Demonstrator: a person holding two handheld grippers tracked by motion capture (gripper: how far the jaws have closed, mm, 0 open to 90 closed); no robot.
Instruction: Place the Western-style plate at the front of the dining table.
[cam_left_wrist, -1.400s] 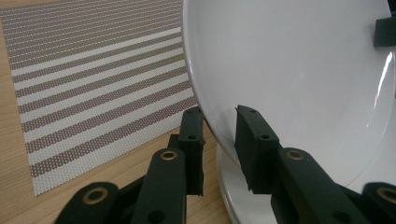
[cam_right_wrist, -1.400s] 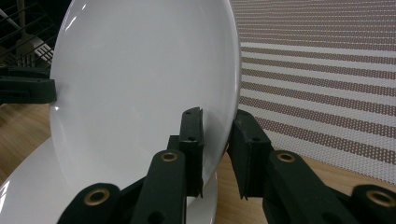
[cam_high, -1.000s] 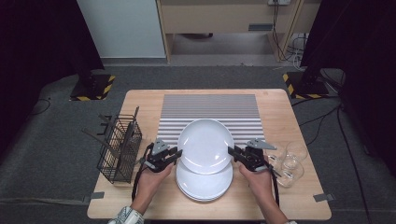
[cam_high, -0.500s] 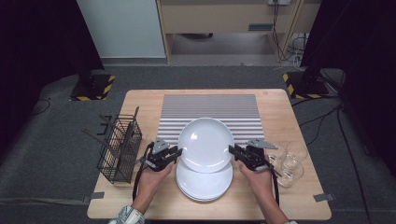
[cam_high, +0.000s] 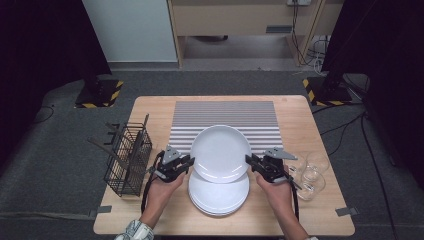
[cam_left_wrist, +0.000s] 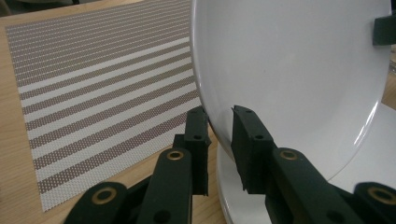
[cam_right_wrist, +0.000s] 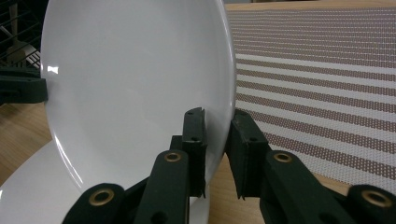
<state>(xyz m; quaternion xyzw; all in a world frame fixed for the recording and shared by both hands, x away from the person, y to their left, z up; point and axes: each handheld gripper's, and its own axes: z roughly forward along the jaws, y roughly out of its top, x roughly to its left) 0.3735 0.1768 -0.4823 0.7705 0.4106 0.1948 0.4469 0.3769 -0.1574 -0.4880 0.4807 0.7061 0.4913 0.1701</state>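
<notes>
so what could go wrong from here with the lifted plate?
1. Each tongs, left tongs and right tongs, pinches only the rim of the top plate; smooth glaze could slip.
2. A drop would land on the plate stack and might chip it.
3. The glasses sit beside the right hand; a swing could topple them.

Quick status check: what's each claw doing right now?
Left claw: closed on the top plate, on its left rim.
Right claw: closed on the same plate's right rim.
</notes>
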